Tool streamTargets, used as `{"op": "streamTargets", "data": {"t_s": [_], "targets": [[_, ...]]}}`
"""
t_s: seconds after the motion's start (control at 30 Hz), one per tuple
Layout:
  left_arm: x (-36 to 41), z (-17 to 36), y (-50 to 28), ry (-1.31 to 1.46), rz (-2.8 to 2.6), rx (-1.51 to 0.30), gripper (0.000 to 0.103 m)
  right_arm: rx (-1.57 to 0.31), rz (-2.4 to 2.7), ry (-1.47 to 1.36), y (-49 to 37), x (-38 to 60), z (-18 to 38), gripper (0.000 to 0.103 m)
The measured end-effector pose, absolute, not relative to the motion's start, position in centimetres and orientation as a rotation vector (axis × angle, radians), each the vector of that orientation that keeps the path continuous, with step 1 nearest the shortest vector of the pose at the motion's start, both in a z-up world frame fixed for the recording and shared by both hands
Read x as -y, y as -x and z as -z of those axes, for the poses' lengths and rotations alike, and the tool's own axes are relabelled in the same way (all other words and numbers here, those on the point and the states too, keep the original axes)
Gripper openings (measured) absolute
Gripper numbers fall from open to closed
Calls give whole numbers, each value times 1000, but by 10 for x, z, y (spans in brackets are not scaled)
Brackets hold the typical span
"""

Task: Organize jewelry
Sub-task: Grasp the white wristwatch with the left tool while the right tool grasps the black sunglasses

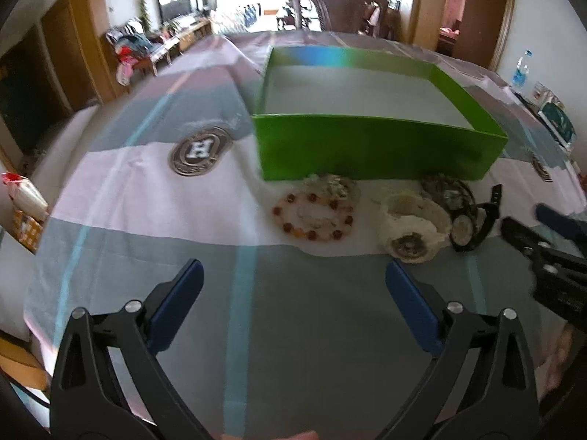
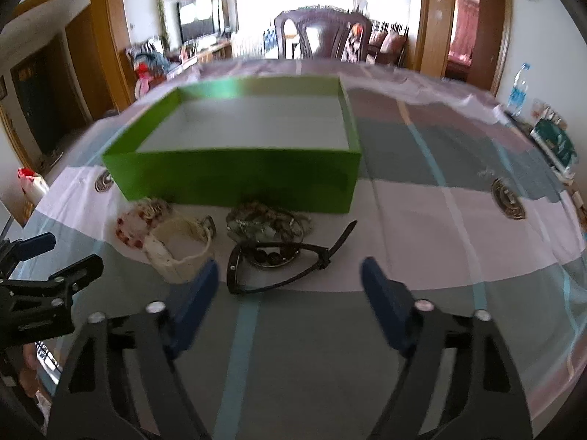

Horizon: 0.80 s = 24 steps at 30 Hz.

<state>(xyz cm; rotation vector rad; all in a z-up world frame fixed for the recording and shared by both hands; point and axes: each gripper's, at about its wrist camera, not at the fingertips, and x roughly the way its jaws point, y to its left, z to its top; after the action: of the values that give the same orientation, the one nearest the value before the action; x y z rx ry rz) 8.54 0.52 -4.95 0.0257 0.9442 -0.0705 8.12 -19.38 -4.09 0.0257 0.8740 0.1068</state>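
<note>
One green box (image 1: 378,146) stands on the bench. Just in front of its near wall lie two watches, one cream-white (image 1: 412,225) and one black (image 1: 473,220); one bracelet of red and orange beads (image 1: 313,216); and two tangled heaps of jewelry, one pale (image 1: 332,185) and one dark (image 1: 445,187). Two round emblems (image 1: 200,150) (image 2: 508,198) show on the cloth, one off each end of the box. Two grippers are in view.
</note>
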Motion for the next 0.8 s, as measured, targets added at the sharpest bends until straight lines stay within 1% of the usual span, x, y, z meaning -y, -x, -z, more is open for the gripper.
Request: {"op": "streamTargets", "data": {"t_s": [0.03,0.2,0.47,0.5,0.53,0.57,0.6,0.63,0.67,0.7,0.73,0.8], "targets": [[-2,49,-87,-25,90,-951,94,-899,-127,-42,-85,196,43,71],[27,52,-100,-67,154,-980,94,-961,-52,-47,-96,211,54,71],[64,63,-122,-116,222,-1015,93,-996,-28,-59,-96,225,70,71],[65,67,-126,-115,230,-1028,91,-991,-32,-57,-96,227,69,71],[66,70,-128,-107,239,-1039,79,-988,-35,-51,-100,225,70,70],[65,73,-131,-94,251,-1055,64,-984,-42,-48,-101,224,70,68],[64,76,-133,-64,276,-1080,57,-983,-54,-49,-103,222,70,62],[64,77,-134,-60,273,-1081,58,-985,-70,-51,-105,221,70,55],[64,77,-134,-67,268,-1075,58,-988,-83,-50,-106,219,70,51],[64,77,-133,-79,261,-1070,57,-991,-90,-49,-108,217,70,42],[63,77,-133,-81,259,-1067,57,-995,-104,-48,-110,215,72,30],[57,78,-132,-69,257,-1071,57,-1001,-106,-51,-115,214,74,20]]}}
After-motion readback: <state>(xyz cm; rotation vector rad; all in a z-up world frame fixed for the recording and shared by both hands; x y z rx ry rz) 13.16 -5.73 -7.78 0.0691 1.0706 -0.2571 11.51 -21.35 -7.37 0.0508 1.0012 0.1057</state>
